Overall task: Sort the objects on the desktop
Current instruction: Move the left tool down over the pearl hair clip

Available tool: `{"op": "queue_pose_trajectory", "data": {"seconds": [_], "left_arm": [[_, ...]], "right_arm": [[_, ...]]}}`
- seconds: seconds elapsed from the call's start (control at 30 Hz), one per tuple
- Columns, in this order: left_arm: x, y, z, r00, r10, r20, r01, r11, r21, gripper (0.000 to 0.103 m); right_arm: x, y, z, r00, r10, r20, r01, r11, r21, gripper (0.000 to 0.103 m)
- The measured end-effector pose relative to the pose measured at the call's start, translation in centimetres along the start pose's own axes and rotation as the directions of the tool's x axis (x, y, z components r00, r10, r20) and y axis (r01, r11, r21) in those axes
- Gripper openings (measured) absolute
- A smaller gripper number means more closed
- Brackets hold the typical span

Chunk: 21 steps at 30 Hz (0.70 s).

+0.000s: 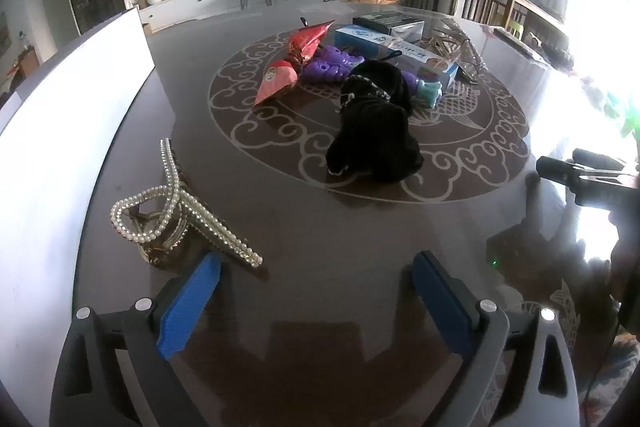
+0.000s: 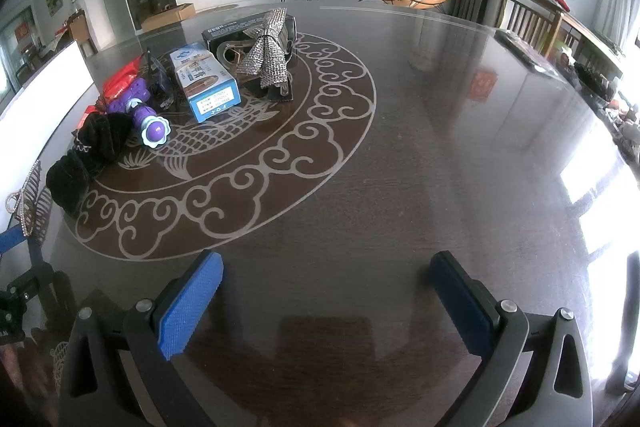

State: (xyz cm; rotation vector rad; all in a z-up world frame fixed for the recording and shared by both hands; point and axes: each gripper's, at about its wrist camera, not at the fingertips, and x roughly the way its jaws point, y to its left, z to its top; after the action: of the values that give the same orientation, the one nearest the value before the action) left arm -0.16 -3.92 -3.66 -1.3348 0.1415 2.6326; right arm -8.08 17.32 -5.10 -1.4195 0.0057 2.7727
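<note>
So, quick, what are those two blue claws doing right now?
Left gripper: open, holding nothing.
Right gripper: open, holding nothing.

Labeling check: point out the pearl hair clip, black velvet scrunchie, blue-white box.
pearl hair clip [image 1: 180, 211]: left wrist view, crossing pearl strands.
black velvet scrunchie [image 1: 376, 123]: left wrist view, fabric middle.
blue-white box [image 2: 206, 81]: right wrist view, top face.

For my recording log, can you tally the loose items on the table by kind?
Hair clips: 2, the pearl hair clip and the rhinestone bow clip
Boxes: 2, the blue-white box and the dark box
Purple toy: 1
Black velvet piece: 1
Red foil packet: 1
Total: 7
</note>
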Motion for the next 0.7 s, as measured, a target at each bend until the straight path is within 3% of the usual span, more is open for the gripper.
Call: {"op": "queue_pose_trajectory", "data": {"seconds": [0.1,0.7], "left_arm": [[0.1,0.1,0.0,1.000,-0.017,-0.001,0.017,1.000,-0.004,0.103],[-0.5,2.1,-0.2,0.993,-0.104,0.061,0.111,0.988,-0.111,0.103]], "right_arm": [[0.0,0.0,0.0,1.000,0.000,0.000,0.000,1.000,0.000,0.103],[-0.1,0.2,-0.1,1.000,0.001,0.000,-0.001,1.000,-0.001,0.103]]}}
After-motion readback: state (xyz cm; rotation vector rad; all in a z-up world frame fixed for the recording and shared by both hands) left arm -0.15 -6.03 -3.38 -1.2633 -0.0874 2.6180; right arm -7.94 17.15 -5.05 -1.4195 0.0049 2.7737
